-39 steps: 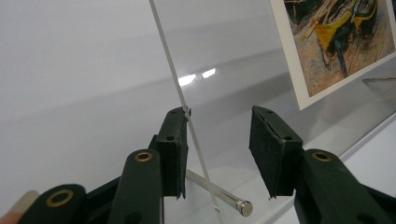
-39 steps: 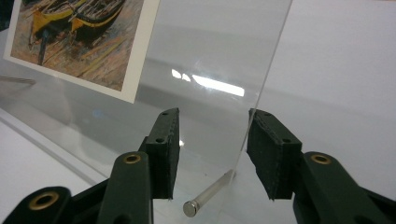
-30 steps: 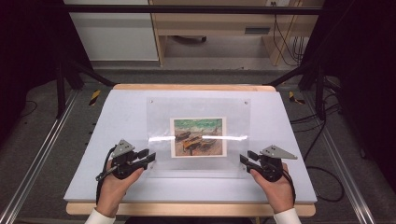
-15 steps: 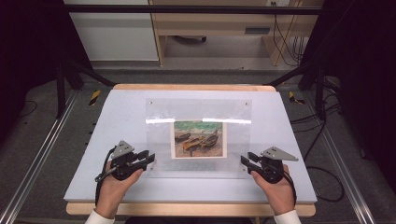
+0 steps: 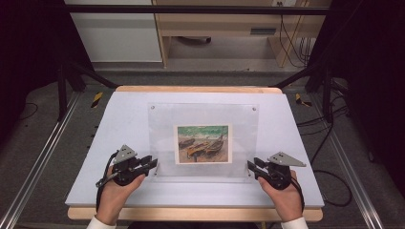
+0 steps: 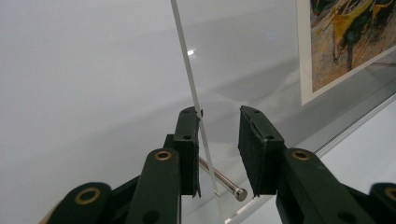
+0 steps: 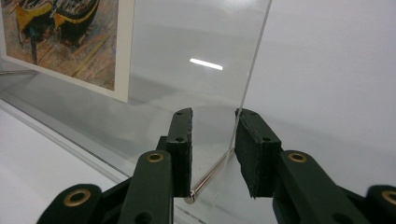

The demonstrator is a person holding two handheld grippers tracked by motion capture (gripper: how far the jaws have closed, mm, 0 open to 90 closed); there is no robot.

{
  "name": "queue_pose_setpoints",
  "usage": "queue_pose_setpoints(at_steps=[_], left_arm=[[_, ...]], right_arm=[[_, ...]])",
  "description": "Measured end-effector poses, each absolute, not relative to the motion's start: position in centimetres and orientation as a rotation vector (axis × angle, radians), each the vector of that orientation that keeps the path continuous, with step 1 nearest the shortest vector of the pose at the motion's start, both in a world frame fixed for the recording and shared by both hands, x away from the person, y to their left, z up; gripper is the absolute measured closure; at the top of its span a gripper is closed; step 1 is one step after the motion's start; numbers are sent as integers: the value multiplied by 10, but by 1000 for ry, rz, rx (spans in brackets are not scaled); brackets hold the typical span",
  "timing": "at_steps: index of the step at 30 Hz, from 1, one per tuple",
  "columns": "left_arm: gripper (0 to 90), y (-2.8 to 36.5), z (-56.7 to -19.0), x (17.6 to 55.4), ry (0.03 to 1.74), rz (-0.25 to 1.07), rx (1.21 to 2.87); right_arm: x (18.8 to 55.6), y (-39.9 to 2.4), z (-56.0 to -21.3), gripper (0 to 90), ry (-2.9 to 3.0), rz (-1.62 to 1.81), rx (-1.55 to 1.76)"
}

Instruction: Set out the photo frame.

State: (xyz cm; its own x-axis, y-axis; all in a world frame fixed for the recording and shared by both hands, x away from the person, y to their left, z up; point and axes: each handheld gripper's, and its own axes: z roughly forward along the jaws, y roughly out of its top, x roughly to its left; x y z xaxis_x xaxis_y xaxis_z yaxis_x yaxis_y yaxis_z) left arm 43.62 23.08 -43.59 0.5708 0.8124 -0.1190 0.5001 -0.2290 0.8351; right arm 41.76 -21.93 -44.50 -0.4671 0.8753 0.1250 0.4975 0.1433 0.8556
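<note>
White tabletop [image 5: 119, 114]: both grippers [image 5: 149, 165] [image 5: 253, 167] closing around acrylic frame [image 5: 203, 119] edges, apparently not clamped.

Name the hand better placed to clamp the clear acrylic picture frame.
Left, narrowly. Both tools' jaws have just been closing; the left tool has the frame deep between them, touching one pad, the right tool only near its tips.

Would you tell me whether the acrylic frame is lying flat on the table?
No, the acrylic frame stands tilted up on its near edge, the boat picture facing the camera in the high view.
</note>
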Motion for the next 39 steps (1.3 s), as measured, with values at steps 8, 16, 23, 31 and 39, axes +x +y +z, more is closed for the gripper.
queue_pose_setpoints(at_steps=[8, 16, 23, 31, 39], left_arm=[[699, 232, -436, 435, 1051, 434, 1901], [709, 232, -436, 432, 1060, 399, 1901], [711, 232, -437, 431, 1056, 400, 1905], [713, 232, -437, 429, 1050, 400, 1916], [716, 232, -437, 427, 1043, 396, 1928]], right_arm=[[415, -220, -446, 693, 2023, 1254, 1316], [413, -220, -446, 705, 2027, 1253, 1315], [412, -220, -446, 711, 2028, 1247, 1315], [409, -219, -447, 715, 2031, 1237, 1310], [407, -219, -447, 716, 2036, 1225, 1303]])
